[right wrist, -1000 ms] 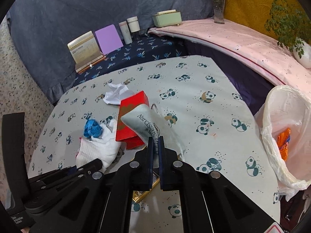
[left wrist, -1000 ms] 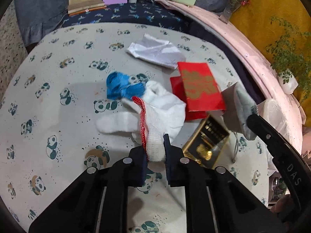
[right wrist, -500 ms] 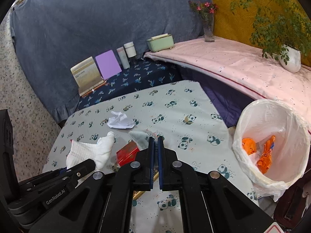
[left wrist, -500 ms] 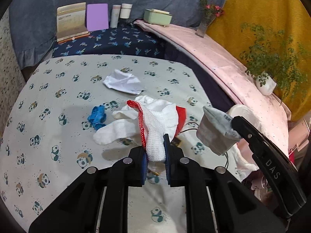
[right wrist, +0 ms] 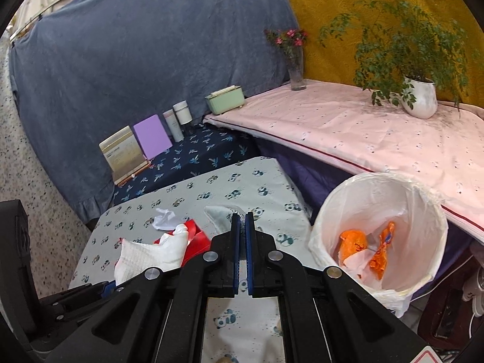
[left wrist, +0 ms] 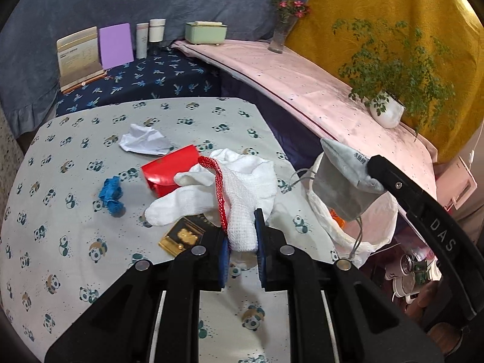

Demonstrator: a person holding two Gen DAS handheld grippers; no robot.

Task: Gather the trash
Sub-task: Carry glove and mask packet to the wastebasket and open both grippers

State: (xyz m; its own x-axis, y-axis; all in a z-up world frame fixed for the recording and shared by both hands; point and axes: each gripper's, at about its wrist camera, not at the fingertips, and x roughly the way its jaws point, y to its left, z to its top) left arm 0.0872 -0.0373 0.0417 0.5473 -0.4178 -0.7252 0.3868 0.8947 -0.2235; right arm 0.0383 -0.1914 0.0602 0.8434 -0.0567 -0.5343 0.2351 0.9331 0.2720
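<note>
The left gripper (left wrist: 242,227) pinches a white glove (left wrist: 236,187); the right gripper (right wrist: 241,227) clamps a grey pouch (right wrist: 219,216) left of the bin (right wrist: 378,187).

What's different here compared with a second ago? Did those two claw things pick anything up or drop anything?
Both grippers lifted off the table and swung toward the bin. The left gripper carried the white glove up; the right gripper carried the grey pouch until it hangs at the bin. Nothing was grabbed or dropped. The red packet, blue scrap, crumpled paper and gold box stayed put.
</note>
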